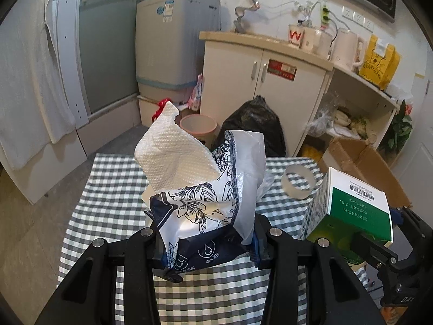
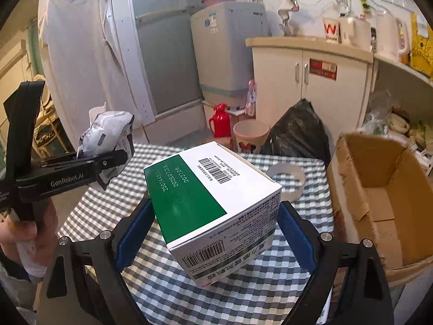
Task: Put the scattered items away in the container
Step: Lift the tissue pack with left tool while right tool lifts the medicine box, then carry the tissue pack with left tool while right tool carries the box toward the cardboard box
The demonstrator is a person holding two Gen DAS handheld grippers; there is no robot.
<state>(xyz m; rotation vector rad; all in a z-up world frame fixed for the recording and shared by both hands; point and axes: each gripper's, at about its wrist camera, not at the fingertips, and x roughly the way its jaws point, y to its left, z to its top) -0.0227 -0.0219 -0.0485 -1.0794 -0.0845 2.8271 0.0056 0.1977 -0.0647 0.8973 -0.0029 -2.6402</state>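
two items are being held above the checked table point(image 2: 113, 211), the tissue pack point(image 1: 205, 211) pinched in the left gripper point(image 1: 207, 246) and the box point(image 2: 213, 205) clamped in the right gripper point(image 2: 216, 238), and are best being carried level toward the open carton point(image 2: 379, 189) at the right before being released.

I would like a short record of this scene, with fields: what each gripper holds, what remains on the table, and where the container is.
left gripper: shut on the tissue pack, lifted above the table, a white paper sheet sticking out of its top
right gripper: shut on the green and white box, held above the table
left on table: tape roll lying on the checked cloth
container: open cardboard box beside the table's right edge; no items visible inside
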